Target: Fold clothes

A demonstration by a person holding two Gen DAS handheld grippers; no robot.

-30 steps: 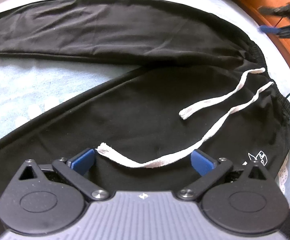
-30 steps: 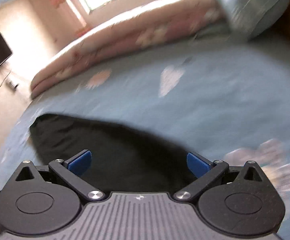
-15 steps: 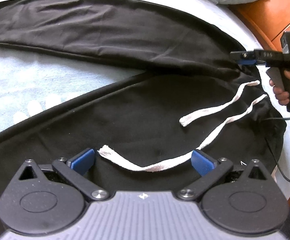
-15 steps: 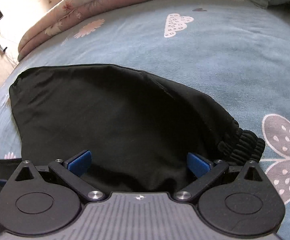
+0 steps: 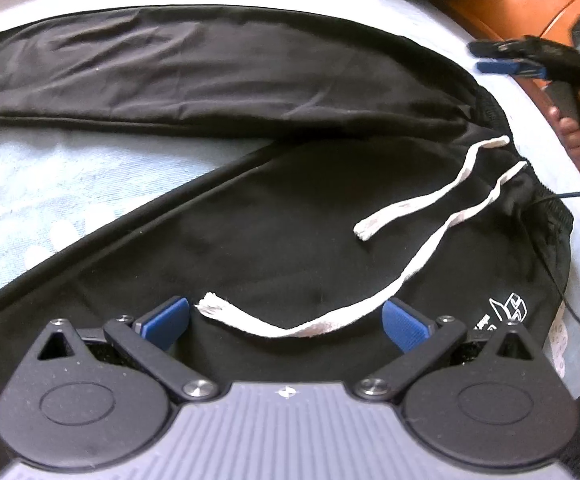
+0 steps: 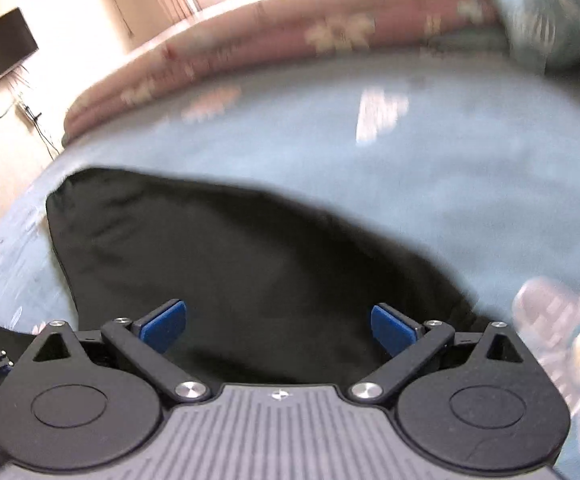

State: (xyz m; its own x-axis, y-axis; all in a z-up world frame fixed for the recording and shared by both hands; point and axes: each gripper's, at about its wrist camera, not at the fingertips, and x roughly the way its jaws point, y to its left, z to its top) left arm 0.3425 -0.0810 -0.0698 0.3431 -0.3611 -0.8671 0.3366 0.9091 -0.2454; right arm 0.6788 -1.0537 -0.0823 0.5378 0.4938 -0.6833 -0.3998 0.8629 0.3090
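Black drawstring trousers (image 5: 249,208) lie spread flat on a blue bedsheet (image 5: 49,184), legs splayed, while the left gripper (image 5: 285,320) hovers spread wide and empty over the waist and the right gripper (image 6: 277,322), likewise spread and empty, hangs beyond the waistband, likely readying a fold.

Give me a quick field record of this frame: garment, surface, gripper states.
garment: black fabric drawstring trousers, spread flat, legs splayed apart
drawstring: white flat cord, two loose ends lying on the trousers
surface: light blue patterned bedsheet
left gripper: open, low over the trousers, one cord end between its fingers
right gripper: open, holding nothing, above the waistband end; view blurred
fold: not yet started
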